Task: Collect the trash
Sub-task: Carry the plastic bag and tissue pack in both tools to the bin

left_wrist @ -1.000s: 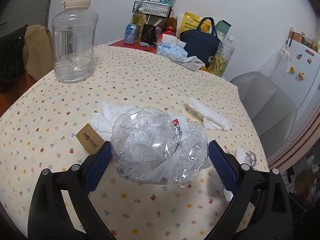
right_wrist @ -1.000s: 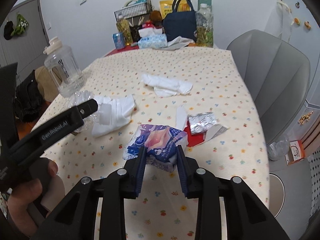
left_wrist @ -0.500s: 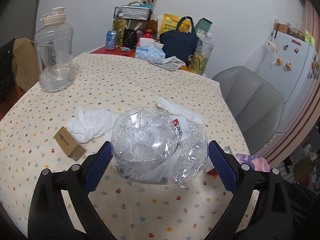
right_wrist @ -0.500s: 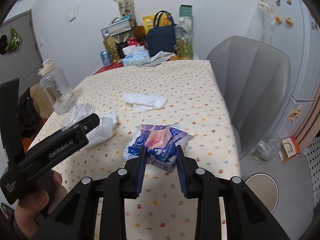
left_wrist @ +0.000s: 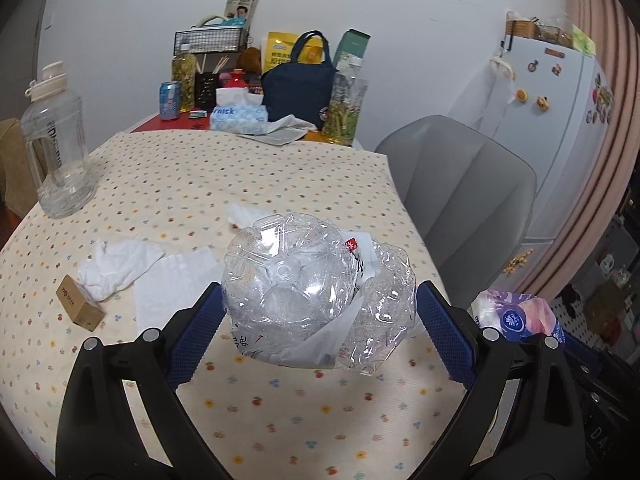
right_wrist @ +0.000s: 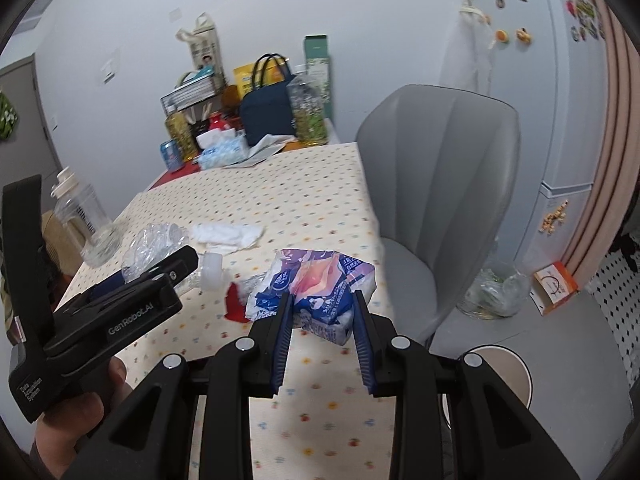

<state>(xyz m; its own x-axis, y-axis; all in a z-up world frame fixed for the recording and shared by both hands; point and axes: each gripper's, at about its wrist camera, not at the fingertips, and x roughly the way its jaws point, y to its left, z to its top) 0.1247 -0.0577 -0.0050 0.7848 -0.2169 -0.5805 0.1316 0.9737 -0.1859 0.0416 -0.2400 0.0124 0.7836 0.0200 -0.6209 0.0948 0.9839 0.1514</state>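
Now, from the left wrist, the left claw [left_wrist: 318,308], gripping the crushed bottle [left_wrist: 312,292], has swung toward the chair [left_wrist: 460,200]. From the right wrist, the right claw [right_wrist: 322,312] clamps the wrapper [right_wrist: 316,284] beside the chair, heading binward.

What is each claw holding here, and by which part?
Left claw: crushed clear plastic bottle, clamped across its sides. Right claw: crumpled purple-and-blue tissue wrapper, pinched at its lower middle.

Glossy crumpled clear plastic bottle [left_wrist: 316,280], shiny printed plastic wrapper [right_wrist: 316,292], matt cloth tablecloth [left_wrist: 256,172]
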